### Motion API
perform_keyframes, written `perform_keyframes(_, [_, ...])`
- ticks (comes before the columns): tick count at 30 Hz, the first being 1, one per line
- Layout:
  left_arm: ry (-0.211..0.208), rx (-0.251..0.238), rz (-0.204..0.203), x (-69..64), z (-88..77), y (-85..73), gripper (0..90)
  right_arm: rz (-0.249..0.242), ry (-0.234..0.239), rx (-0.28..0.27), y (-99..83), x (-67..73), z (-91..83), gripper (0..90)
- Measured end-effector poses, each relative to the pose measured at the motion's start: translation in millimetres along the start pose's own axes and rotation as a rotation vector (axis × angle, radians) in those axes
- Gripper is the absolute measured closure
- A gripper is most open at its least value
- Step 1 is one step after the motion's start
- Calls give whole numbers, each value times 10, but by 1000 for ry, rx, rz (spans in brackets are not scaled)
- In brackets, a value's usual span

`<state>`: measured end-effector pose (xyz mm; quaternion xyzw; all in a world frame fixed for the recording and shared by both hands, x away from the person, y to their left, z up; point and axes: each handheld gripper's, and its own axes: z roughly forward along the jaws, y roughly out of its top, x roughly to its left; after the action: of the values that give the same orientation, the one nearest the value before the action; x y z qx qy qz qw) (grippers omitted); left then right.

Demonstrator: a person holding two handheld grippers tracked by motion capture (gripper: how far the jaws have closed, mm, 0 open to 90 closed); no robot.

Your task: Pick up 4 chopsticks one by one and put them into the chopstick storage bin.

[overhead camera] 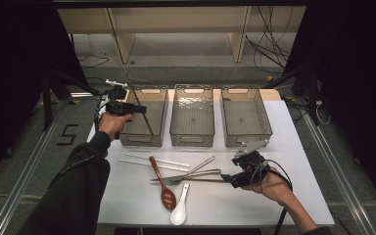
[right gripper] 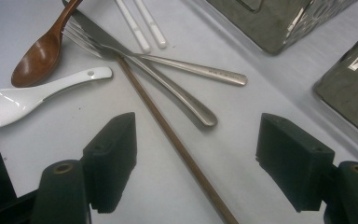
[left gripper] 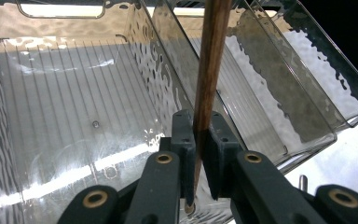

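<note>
My left gripper [overhead camera: 138, 108] is shut on a brown chopstick [overhead camera: 147, 123] and holds it slanted over the left clear bin [overhead camera: 127, 138]. In the left gripper view the jaws [left gripper: 200, 135] clamp the chopstick [left gripper: 210, 70] near its lower end, above the bin's ribbed floor [left gripper: 65, 102]. My right gripper [overhead camera: 231, 179] rests low at the table's right front, open. A second brown chopstick [right gripper: 170, 133] lies flat on the table between its spread jaws [right gripper: 198, 135], untouched.
Three clear bins stand in a row: the left one, a middle one [overhead camera: 192, 142] and a right one [overhead camera: 247, 141]. On the white table lie white chopsticks [overhead camera: 154, 160], a fork and knife [overhead camera: 196, 174], a wooden spoon [overhead camera: 165, 193] and a white spoon [overhead camera: 179, 213].
</note>
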<state>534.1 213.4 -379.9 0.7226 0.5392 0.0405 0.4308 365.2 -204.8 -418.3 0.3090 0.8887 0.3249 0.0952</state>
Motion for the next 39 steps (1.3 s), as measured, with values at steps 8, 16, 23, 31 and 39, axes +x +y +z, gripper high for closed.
perform_keyframes(8, [13,8,-6,28,65,-40,820,0,4,-1,2,-7,-1,296])
perform_keyframes(16, [71,27,3,49,130,-44,727,0,7,-3,8,3,-5,296])
perform_keyframes(23, [78,19,16,45,98,-57,629,3,7,0,7,-4,-1,296])
perform_keyframes(31, [21,-56,75,-215,-143,-177,348,-2,-9,33,6,-32,19,299])
perform_keyframes(39, [-61,-149,148,-432,-441,-503,202,-22,5,140,26,-115,103,333])
